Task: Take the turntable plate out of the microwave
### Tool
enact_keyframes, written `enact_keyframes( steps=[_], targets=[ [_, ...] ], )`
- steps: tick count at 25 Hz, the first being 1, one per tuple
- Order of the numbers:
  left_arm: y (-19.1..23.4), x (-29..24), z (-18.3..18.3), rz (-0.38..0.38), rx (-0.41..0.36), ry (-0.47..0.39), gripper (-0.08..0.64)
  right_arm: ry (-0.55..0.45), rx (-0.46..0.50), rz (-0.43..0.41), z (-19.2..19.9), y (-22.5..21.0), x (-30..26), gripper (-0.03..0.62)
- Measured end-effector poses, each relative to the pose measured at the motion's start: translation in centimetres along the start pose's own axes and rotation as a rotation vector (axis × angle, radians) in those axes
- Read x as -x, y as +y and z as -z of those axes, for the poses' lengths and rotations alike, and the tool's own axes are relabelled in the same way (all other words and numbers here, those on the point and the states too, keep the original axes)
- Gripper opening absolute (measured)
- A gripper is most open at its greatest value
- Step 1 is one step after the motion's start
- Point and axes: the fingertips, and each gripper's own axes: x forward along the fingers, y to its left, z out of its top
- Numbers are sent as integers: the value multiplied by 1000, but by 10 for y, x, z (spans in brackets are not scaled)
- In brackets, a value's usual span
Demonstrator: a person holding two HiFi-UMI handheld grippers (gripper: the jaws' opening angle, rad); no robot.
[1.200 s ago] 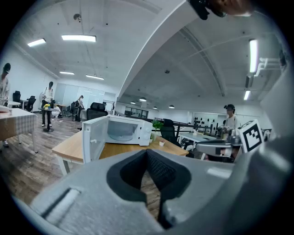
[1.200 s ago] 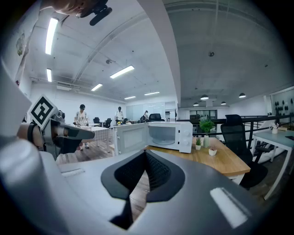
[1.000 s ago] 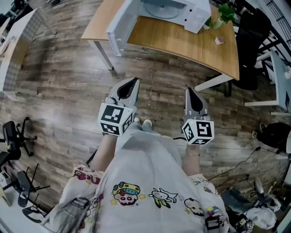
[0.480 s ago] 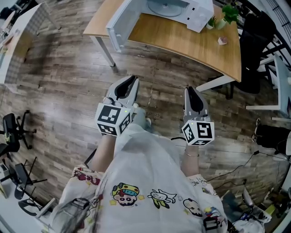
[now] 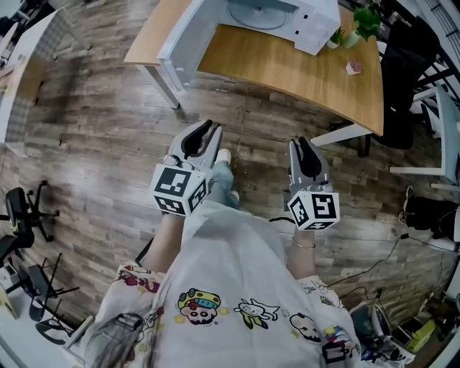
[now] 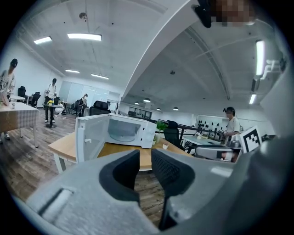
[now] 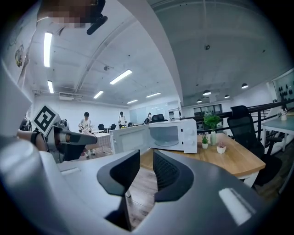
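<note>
Head view checked first. Found the left gripper (image 5: 207,131) and the right gripper (image 5: 305,144) held side by side ahead of the body, above wood floor (image 5: 93,136) and well short of the table (image 5: 287,68). Judged to be an approach carry: both aimed roughly level toward the microwave (image 5: 316,21), ready for a reach into its cavity.

Confirmed in the left gripper view: jaws parted by a narrow gap, having just been opening, with nothing between them but distant background. Confirmed likewise in the right gripper view: narrow gap, just been opening, nothing pinched. Read as early preparation for taking a rim.

Located the turntable plate (image 5: 256,13) inside the microwave, lying flat on the cavity floor, untouched and far from either tool. Noted the door (image 5: 176,43) swung wide open at the left, presumably left so to give free access from the front.

Counted:
- two grippers, neither holding anything
- one microwave, one door, one turntable plate
- one table bearing them
- in the right gripper view, beside the microwave, one tall plant (image 7: 212,123) and two low pots (image 7: 204,140)

Seen also several people in the background, too small for a firm count.
</note>
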Motion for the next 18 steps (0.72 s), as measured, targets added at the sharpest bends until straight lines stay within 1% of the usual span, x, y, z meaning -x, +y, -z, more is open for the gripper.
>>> enact_keyframes(
  steps=[5,14,18],
  targets=[
    [25,-40,-17,14,15,-4,84,2,6,8,-13,-14,-42,99],
    [73,-110,-61,56,9,-23,120,-26,4,35,-50,-41,-121,128],
    [87,-133,-73,84,5,-24,127,-32,-5,53,-58,-49,-147,142]
  ],
)
